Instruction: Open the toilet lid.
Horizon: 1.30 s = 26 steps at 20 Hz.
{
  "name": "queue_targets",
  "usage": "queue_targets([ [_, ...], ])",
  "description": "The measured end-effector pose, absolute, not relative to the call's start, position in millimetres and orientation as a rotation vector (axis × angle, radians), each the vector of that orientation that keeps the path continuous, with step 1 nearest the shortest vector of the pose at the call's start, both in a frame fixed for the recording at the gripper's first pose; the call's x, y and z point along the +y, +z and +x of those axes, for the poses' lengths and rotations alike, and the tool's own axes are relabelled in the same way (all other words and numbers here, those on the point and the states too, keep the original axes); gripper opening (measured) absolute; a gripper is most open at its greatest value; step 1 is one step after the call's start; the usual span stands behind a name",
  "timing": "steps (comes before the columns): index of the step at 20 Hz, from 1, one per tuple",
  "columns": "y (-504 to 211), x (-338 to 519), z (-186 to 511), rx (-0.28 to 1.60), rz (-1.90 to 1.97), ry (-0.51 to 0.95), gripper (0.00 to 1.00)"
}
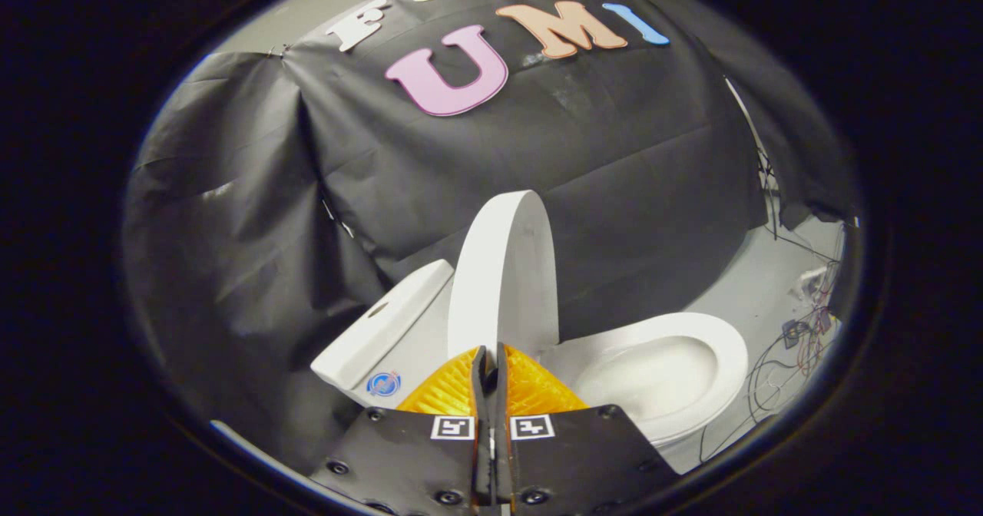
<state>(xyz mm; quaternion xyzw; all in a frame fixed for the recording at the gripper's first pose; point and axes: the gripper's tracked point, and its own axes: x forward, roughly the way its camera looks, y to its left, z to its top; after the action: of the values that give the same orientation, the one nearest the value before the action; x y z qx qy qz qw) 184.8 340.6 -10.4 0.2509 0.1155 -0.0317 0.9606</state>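
Observation:
A white toilet stands against the black cloth wall. Its lid [503,270] is raised, standing nearly upright just beyond my fingers and leaning toward the tank [384,328] on the left. The seat and open bowl [668,374] lie to the right of the lid. My gripper [491,358] sits just below the lid's lower edge with its two fingers pressed together; nothing shows between them. The lid's hinge end is hidden behind the fingers.
Black cloth drapes behind and left of the toilet. A pale floor [756,289] runs to the right, where a tangle of thin wires and small electronics [799,339] lies beside the bowl.

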Motion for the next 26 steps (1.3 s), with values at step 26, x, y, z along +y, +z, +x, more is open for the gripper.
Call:
queue_targets([
  [26, 3.6, 489.5, 249.7, 0.284, 0.387, 0.125, 0.03],
])
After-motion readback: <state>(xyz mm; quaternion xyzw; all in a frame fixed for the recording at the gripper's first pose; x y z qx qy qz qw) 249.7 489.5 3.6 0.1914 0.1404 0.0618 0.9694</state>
